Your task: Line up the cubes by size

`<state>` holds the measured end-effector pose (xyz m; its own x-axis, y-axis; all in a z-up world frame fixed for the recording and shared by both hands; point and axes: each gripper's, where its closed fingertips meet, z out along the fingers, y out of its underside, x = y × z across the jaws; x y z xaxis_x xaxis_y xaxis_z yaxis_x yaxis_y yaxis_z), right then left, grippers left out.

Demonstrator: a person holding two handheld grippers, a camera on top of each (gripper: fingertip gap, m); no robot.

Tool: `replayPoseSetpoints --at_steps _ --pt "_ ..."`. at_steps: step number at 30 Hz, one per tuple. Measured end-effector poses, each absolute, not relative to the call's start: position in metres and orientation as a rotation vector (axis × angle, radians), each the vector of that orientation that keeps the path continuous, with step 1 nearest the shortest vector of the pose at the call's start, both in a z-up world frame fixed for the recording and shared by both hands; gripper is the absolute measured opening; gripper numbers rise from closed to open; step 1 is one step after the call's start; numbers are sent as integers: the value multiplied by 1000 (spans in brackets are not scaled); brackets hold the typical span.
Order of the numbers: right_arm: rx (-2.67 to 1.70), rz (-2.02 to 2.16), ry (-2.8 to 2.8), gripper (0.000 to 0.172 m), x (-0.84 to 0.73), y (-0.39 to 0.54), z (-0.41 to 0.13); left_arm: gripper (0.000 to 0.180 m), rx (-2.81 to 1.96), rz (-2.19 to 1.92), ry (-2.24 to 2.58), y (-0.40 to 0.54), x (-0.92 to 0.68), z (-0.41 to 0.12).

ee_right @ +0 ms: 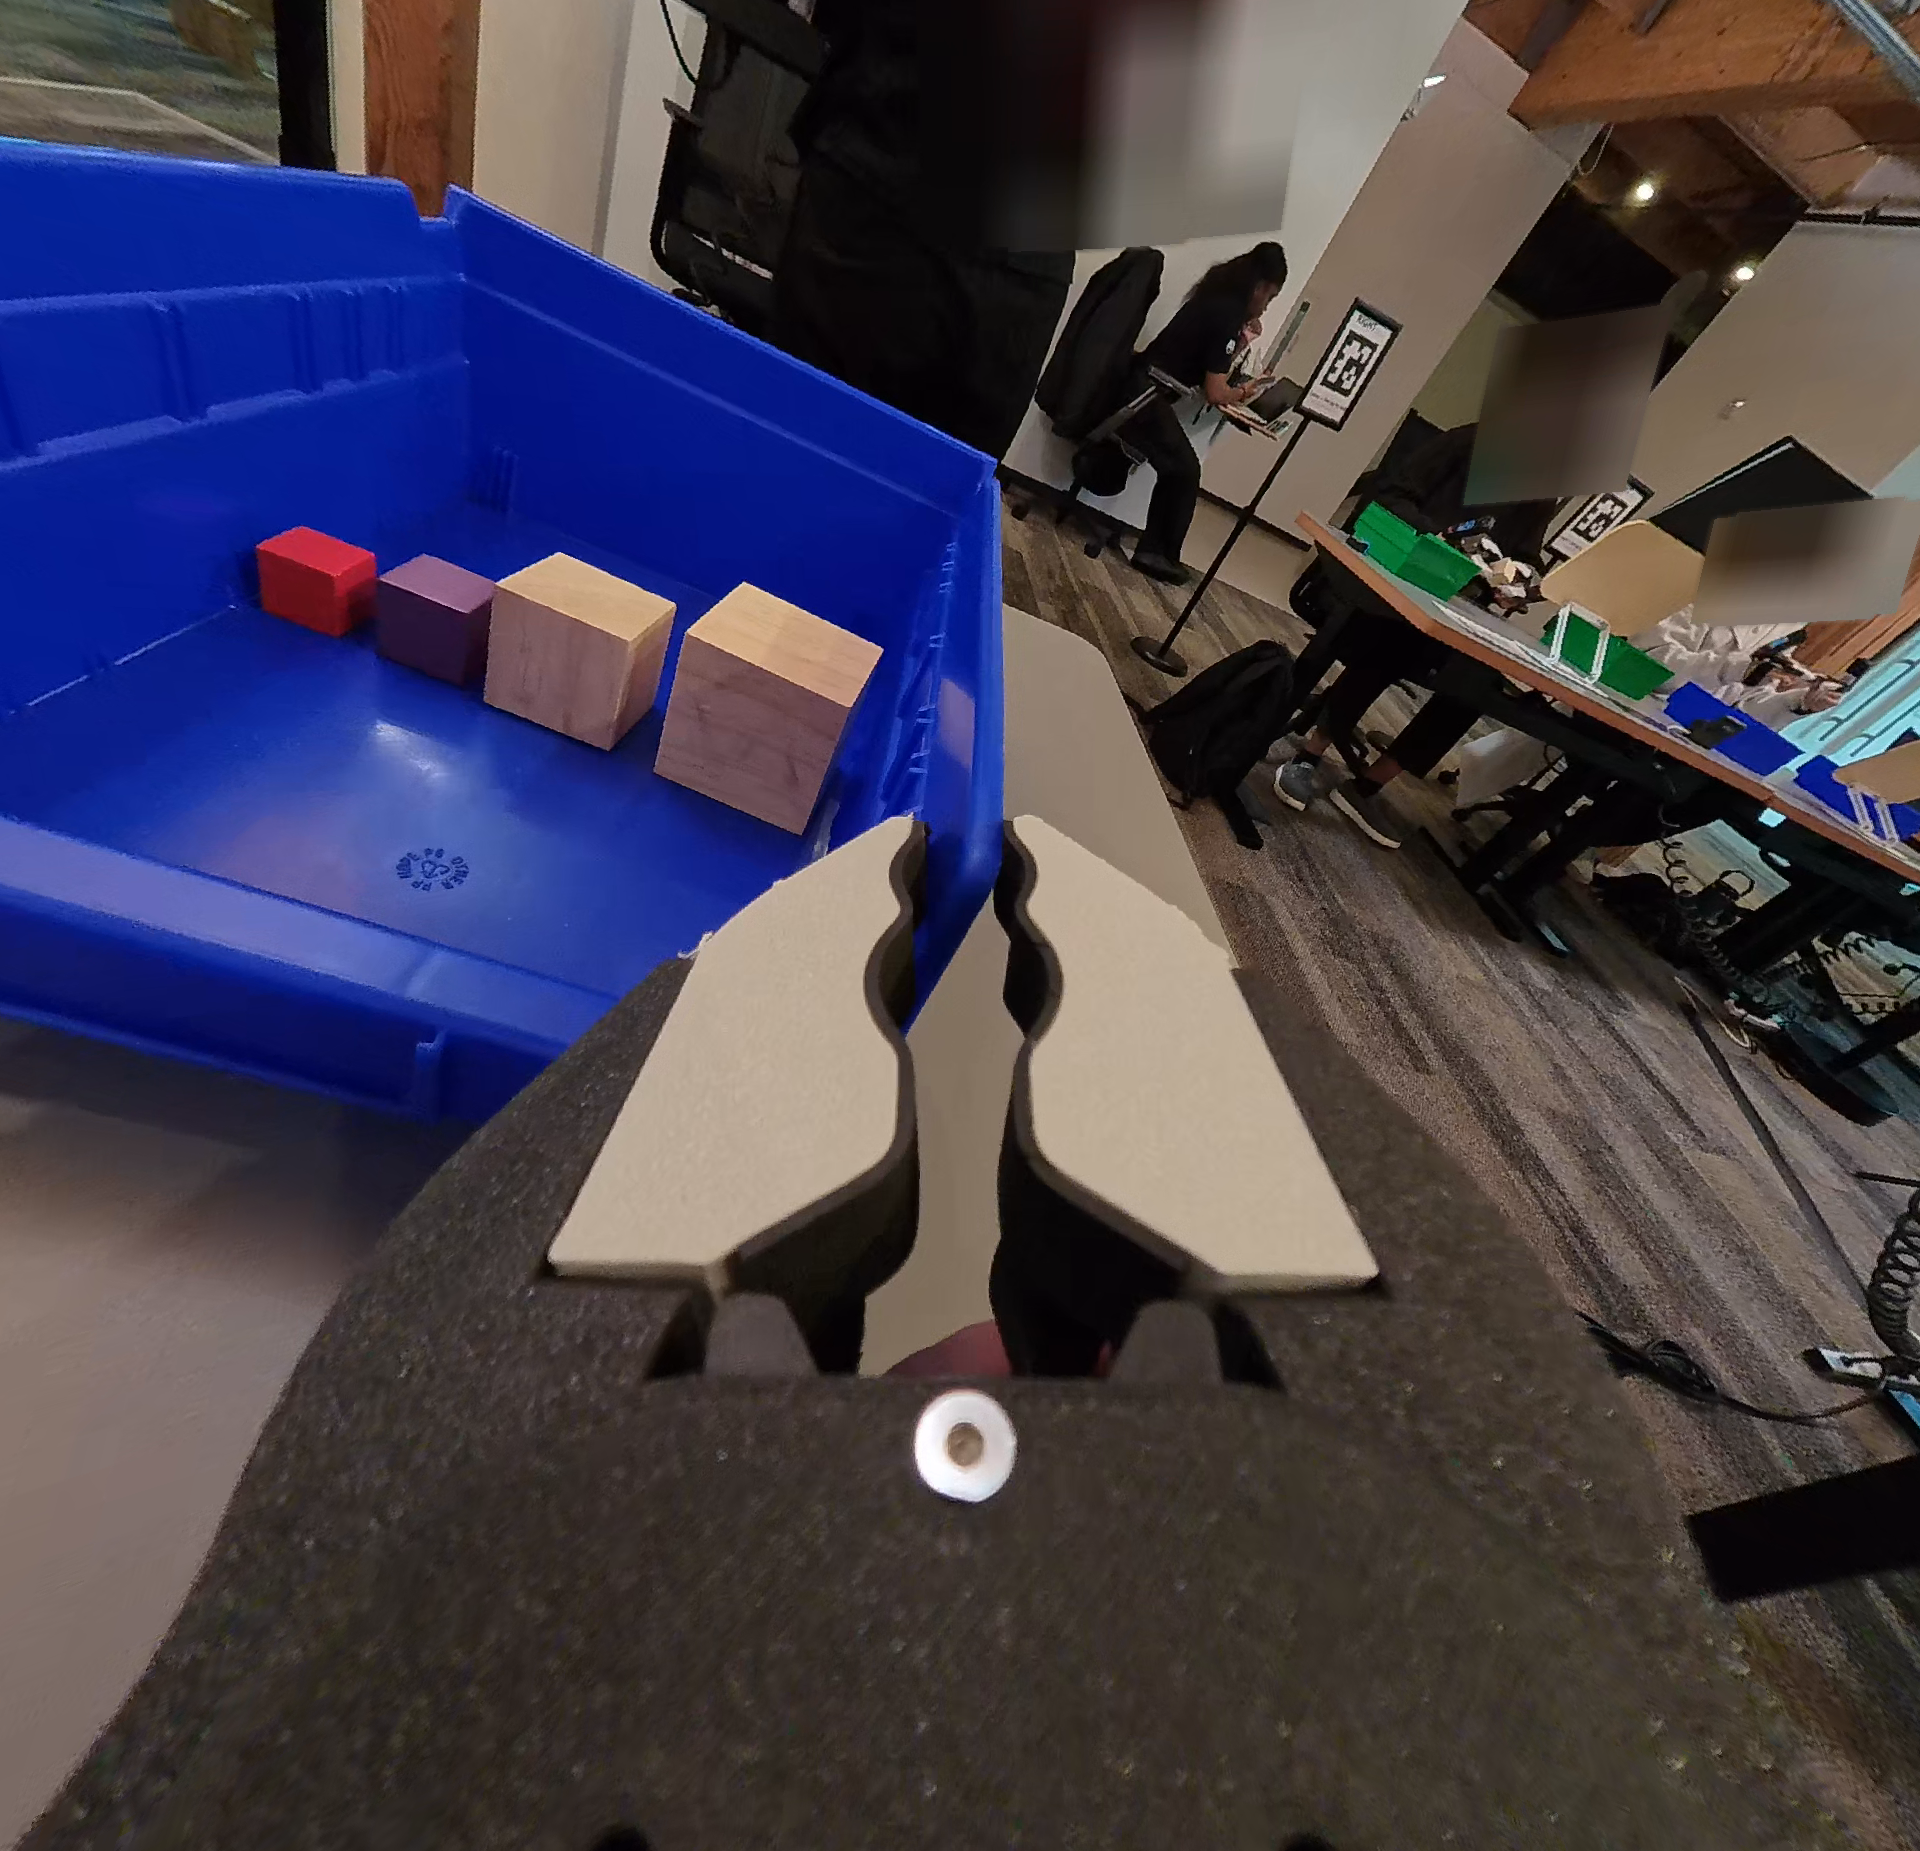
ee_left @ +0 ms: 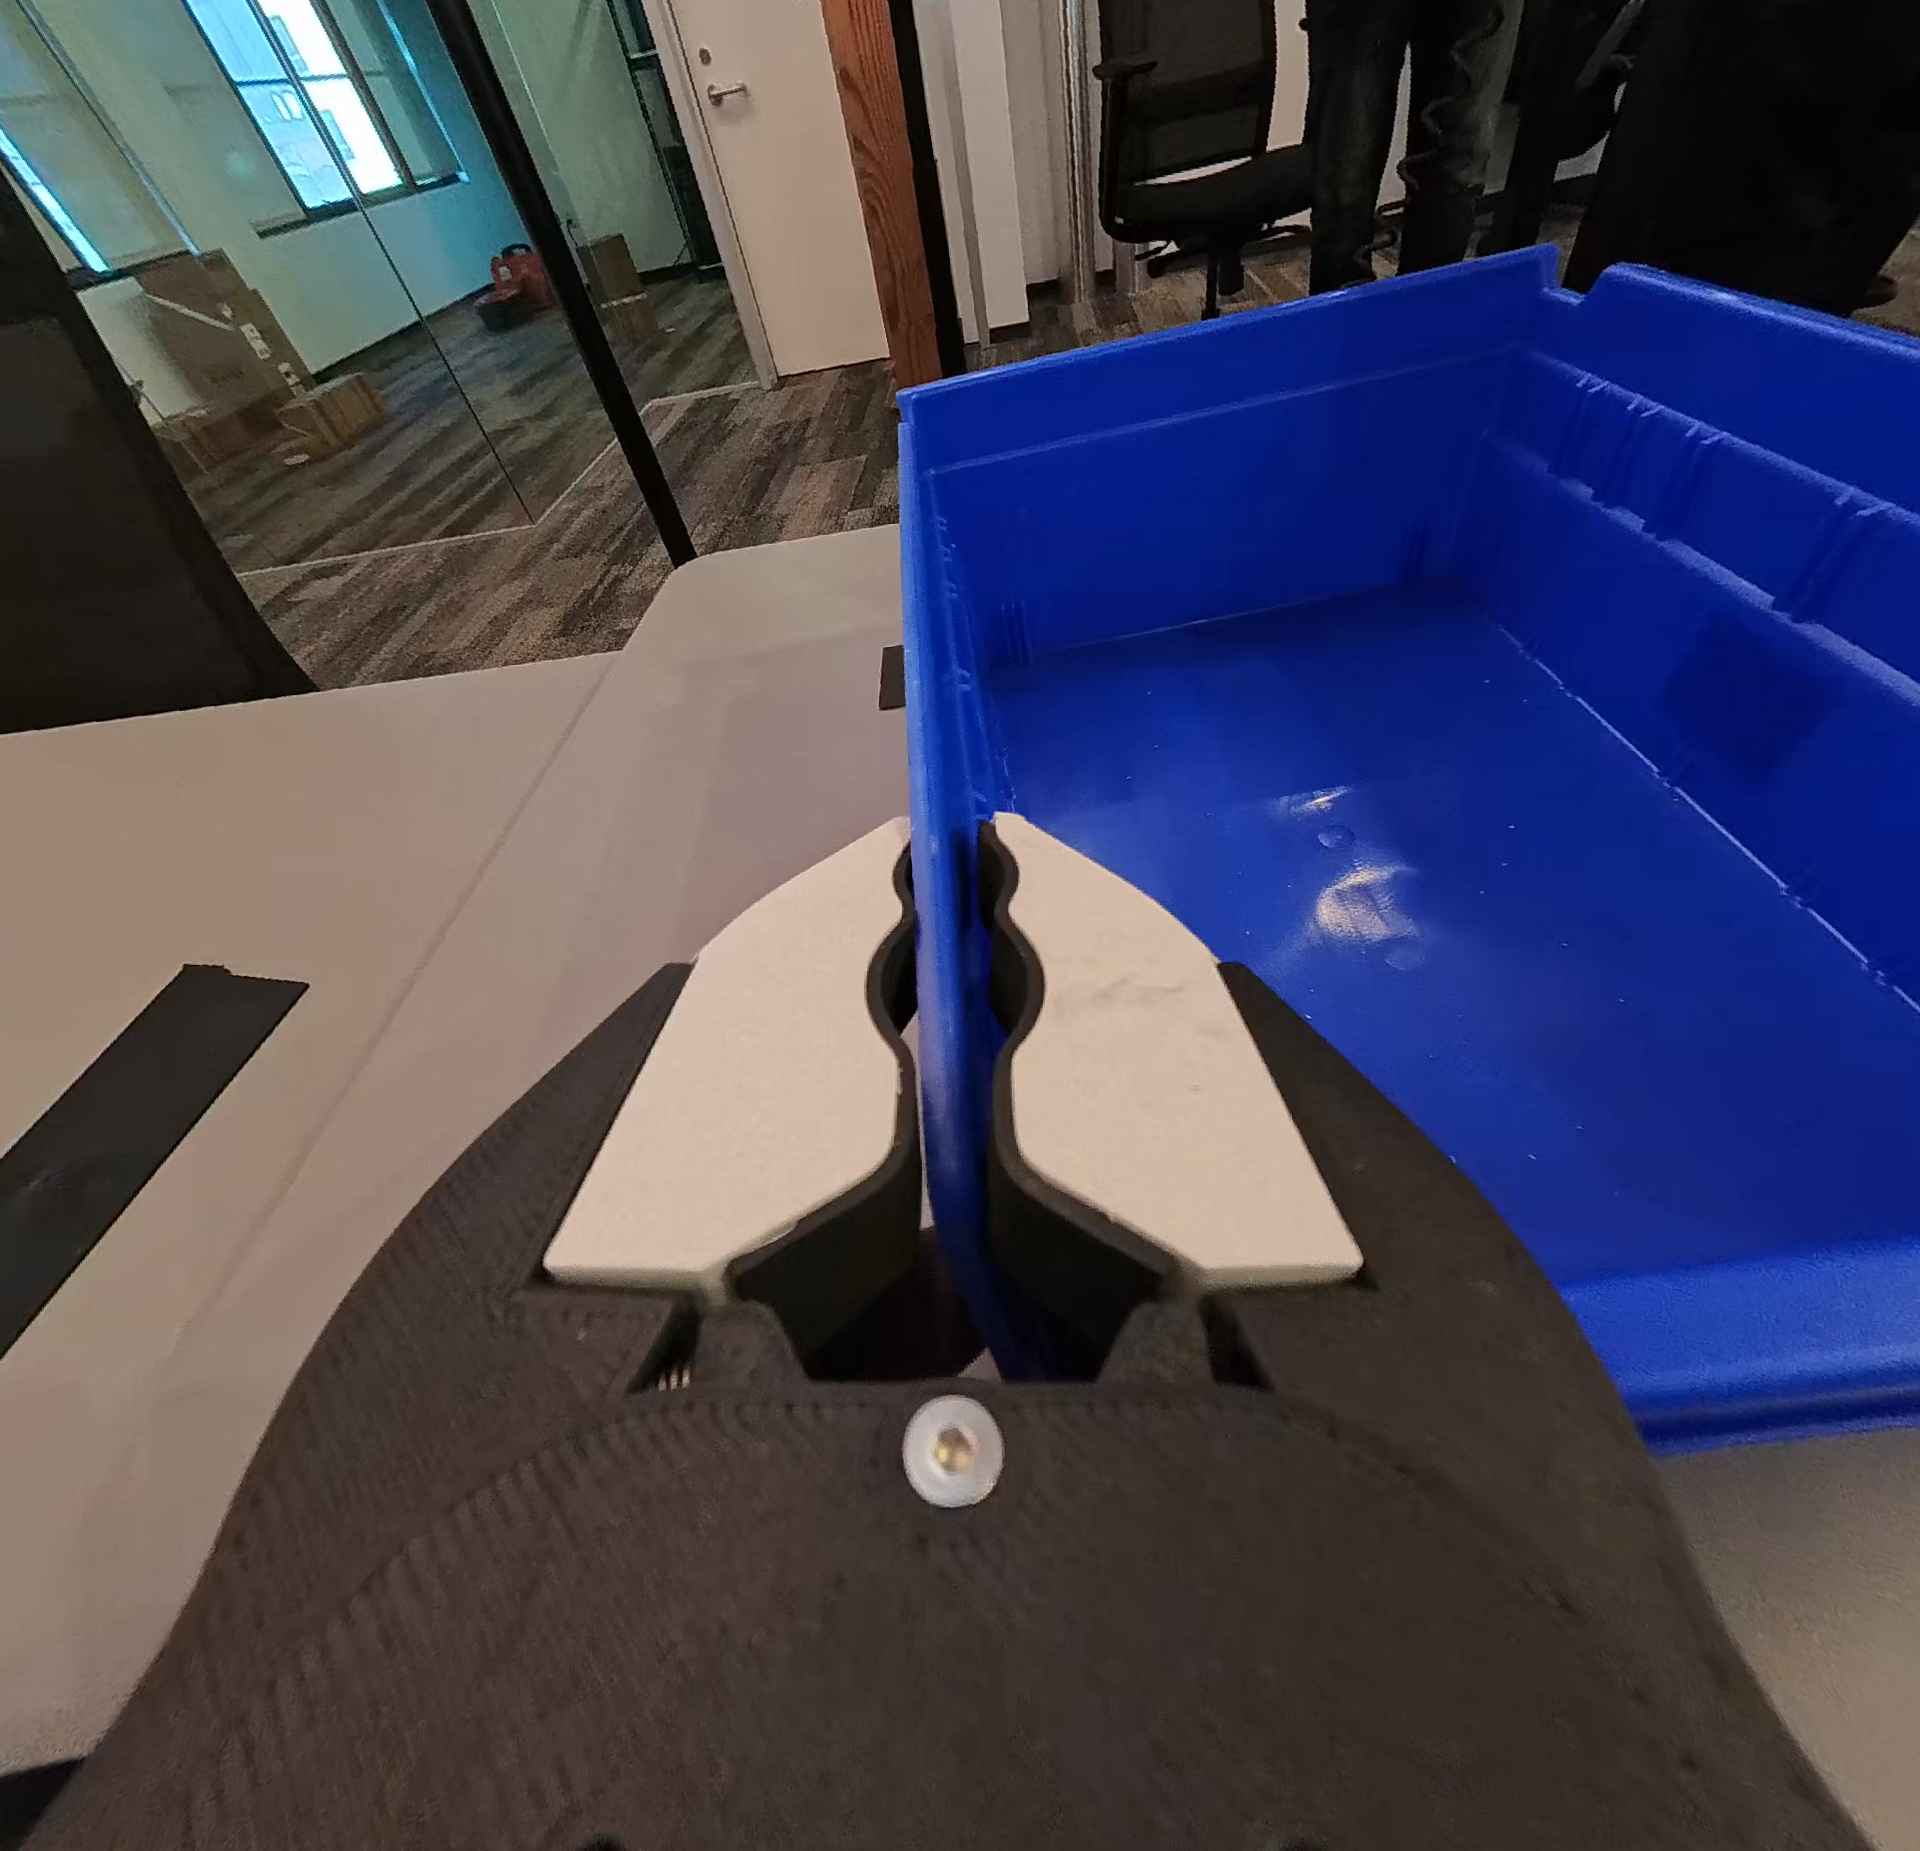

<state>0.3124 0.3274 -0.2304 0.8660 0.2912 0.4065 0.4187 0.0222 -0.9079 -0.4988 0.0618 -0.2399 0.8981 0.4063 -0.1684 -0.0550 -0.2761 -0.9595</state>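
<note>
The left gripper [ee_left: 945,856] is clamped on the left side wall of the blue bin [ee_left: 1455,513], one finger inside, one outside. The right gripper [ee_right: 961,856] straddles the bin's right wall [ee_right: 971,658], its pads pinching the rim. Inside, four cubes stand in a row along the back wall, rising in size: red cube [ee_right: 315,577], purple cube [ee_right: 433,617], small wooden cube [ee_right: 577,646], large wooden cube [ee_right: 764,702] beside the right wall. The bin's floor in front is open. The grey desk [ee_left: 312,845] ends just right of the bin; carpeted office floor [ee_right: 1455,1022] lies beyond.
</note>
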Motion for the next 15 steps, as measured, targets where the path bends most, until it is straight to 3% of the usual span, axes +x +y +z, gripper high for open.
replayPoseSetpoints --at_steps 15 --pt "-1561 -101 -596 11 309 324 -230 6 -1788 450 -268 57 -496 -238"
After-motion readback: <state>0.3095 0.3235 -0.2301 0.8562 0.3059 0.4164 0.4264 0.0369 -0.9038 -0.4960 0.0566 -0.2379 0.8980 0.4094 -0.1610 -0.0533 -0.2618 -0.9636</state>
